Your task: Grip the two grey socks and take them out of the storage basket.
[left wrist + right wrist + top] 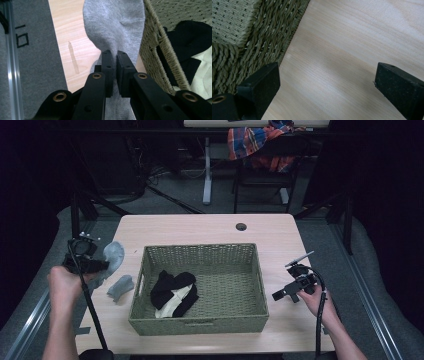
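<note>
A: What does the left gripper (113, 56) hold?

B: A plain grey sock (115, 25), soft knit, pinched at mid-length between jaws clamped tight on it, left of the woven basket (200, 325).

A: Which way does it lie?

B: In the high view its long axis runs near to far, one end lifted, the other on the table (200, 227).

A: Any writing?

B: None readable on it.

A: The right gripper (325, 82)?

B: Jaws wide apart over bare table, right of the basket.

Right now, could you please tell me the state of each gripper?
Left gripper: jaws closed on the grey sock, beside the basket.
Right gripper: jaws open, holding nothing, over the table.
</note>
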The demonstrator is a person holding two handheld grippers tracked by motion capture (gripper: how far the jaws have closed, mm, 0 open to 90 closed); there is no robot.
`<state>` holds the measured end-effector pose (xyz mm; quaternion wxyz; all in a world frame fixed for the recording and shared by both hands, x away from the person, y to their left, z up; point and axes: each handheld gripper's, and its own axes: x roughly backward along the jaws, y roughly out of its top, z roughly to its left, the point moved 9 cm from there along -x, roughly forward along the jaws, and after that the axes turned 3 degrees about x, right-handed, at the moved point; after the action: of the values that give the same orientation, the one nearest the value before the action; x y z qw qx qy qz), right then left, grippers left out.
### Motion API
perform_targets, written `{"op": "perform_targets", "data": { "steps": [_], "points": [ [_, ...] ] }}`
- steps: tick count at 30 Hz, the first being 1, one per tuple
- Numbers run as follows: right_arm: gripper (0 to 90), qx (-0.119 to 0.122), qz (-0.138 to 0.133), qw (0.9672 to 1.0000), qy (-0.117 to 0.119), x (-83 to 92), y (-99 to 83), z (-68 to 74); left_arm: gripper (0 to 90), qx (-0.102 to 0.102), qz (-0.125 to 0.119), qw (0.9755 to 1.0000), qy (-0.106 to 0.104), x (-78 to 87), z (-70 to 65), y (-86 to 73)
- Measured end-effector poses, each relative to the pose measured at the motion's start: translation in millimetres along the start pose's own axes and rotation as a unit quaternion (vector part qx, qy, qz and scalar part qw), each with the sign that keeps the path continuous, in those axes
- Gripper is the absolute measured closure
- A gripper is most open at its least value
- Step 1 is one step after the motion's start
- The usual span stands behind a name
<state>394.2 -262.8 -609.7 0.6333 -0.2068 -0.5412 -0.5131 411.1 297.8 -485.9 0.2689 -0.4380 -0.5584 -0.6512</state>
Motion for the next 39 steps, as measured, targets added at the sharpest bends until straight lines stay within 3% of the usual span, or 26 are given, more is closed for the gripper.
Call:
{"op": "perform_targets", "data": {
  "steps": [4,7,8,9,11,12,13,15,16,20,27,28,29,36,39],
  "points": [
    [6.1,0.014,0.013,0.9998,0.003,3.2,-1.8,-0.6,85.7,0.004,0.001,1.0000,0.001,-1.9,2.3,-2.6],
    [6.1,0.004,0.000,1.0000,0.003,1.9,-0.6,0.0,85.7,0.006,0.002,1.0000,0.001,-3.0,4.6,-3.1],
    [6.1,0.014,0.014,0.9998,0.004,3.4,-1.8,-1.4,85.7,0.007,0.001,1.0000,0.001,-3.6,4.9,-3.1],
    [6.1,0.003,0.002,1.0000,0.005,1.0,-0.3,-0.1,85.7,0.008,0.005,0.9999,0.003,-6.0,6.1,-3.8],
    [6.1,0.010,0.012,0.9999,0.003,1.6,-1.2,-1.3,85.7,0.009,0.006,0.9999,0.005,-7.4,7.0,-4.1],
    [6.1,0.015,0.018,0.9997,0.004,2.0,-1.8,-2.0,85.7,0.009,0.010,0.9999,0.006,-9.8,7.8,-5.3],
    [6.1,0.002,0.002,1.0000,0.005,0.5,-0.2,0.6,85.7,0.012,0.012,0.9998,0.008,-13.9,9.4,-6.9],
    [6.1,0.010,0.009,0.9999,0.004,1.9,-1.1,-0.7,85.7,0.013,0.018,0.9997,0.008,-16.2,10.3,-8.8],
    [6.1,-0.002,-0.006,1.0000,0.006,0.5,0.4,0.9,85.7,0.013,0.019,0.9997,0.009,-19.0,11.1,-10.0],
    [6.1,0.012,0.012,0.9999,0.004,2.1,-1.2,-0.2,85.7,0.021,0.027,0.9994,0.004,-27.8,13.4,-15.0],
    [6.1,0.004,0.004,1.0000,0.003,0.3,-0.3,0.1,85.7,0.015,0.052,0.9985,-0.008,-48.1,8.8,-21.4],
    [6.1,0.015,0.017,0.9997,0.002,2.0,-1.4,-0.6,85.7,0.012,0.058,0.9982,-0.009,-52.9,5.3,-23.3],
    [6.1,0.003,0.001,1.0000,0.002,0.0,0.3,1.1,85.7,0.010,0.063,0.9979,-0.010,-54.2,4.1,-24.4],
    [6.1,0.002,0.001,1.0000,0.001,-0.2,0.0,1.5,85.7,0.005,0.092,0.9957,-0.009,-75.1,0.1,-33.9],
    [6.1,0.016,0.018,0.9997,0.003,1.5,-1.7,-0.8,85.6,0.011,0.098,0.9951,-0.008,-85.1,0.6,-35.5]
  ]
}}
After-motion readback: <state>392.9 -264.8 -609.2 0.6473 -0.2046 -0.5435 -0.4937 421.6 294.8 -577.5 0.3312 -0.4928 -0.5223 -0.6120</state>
